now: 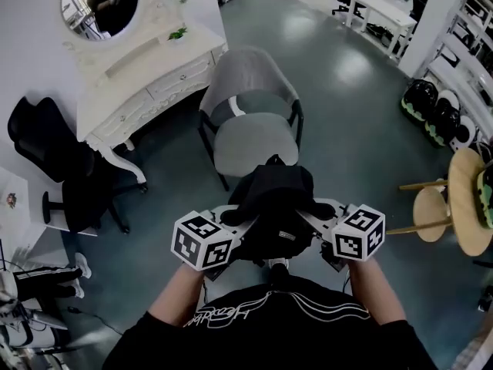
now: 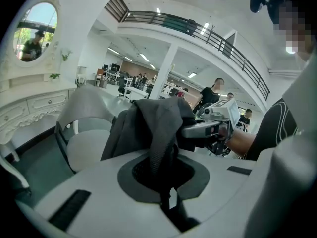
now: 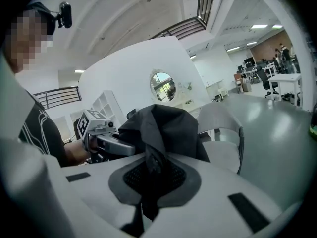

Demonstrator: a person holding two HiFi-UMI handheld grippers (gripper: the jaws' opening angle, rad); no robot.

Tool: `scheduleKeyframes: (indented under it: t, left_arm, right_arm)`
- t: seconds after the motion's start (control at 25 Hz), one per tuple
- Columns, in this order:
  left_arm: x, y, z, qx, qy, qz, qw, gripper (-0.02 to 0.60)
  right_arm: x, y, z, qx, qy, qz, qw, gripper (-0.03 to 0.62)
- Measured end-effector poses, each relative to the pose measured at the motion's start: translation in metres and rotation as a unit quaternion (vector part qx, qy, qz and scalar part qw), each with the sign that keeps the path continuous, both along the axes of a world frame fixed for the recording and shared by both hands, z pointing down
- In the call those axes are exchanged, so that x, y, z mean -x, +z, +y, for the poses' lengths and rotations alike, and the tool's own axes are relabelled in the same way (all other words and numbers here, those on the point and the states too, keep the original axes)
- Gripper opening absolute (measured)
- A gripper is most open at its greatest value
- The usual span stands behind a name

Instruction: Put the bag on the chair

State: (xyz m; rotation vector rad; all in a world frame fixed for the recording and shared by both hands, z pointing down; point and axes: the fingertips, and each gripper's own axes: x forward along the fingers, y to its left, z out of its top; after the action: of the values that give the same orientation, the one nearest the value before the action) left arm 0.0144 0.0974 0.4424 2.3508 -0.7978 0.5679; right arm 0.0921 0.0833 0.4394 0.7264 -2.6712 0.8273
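Observation:
A black fabric bag [image 1: 271,206] hangs in the air between my two grippers, just in front of the person's body. My left gripper [image 1: 235,216] is shut on a dark strap of the bag [image 2: 159,138]. From the other side my right gripper [image 1: 314,213] is shut on the bag's fabric [image 3: 157,133]. The grey chair [image 1: 254,141] with a curved back and black legs stands just beyond the bag, its seat bare. In the left gripper view the chair [image 2: 84,143] is at the left; in the right gripper view the chair [image 3: 223,148] is at the right.
A white dressing table [image 1: 146,83] with a round mirror [image 1: 100,2] stands left of the chair. A black office chair [image 1: 62,176] is at the far left. A wooden round stool [image 1: 454,206] lies at the right. Grey floor stretches behind the chair.

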Motion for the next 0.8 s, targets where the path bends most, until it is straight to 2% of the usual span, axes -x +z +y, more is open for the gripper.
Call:
scheduleKeyframes:
  t: [0.32,0.6,0.8]
  left_arm:
    - [-0.025,-0.004,-0.085,-0.001,-0.026,-0.013,0.9996,0.032]
    - [-0.029,-0.013,-0.134,-0.017,-0.016,-0.036,0.9991,0.032]
    - [-0.023,-0.006,-0.169,-0.019,-0.014,-0.029,0.9993,0.032]
  right_arm:
    - [-0.025,-0.003,-0.09,-0.009,-0.02,-0.01,1.0,0.009]
    - [-0.03,-0.012,-0.139,-0.024,-0.008,-0.004,1.0,0.009]
    - [-0.023,-0.008,-0.173,-0.031,-0.007,0.023,0.999,0.009]
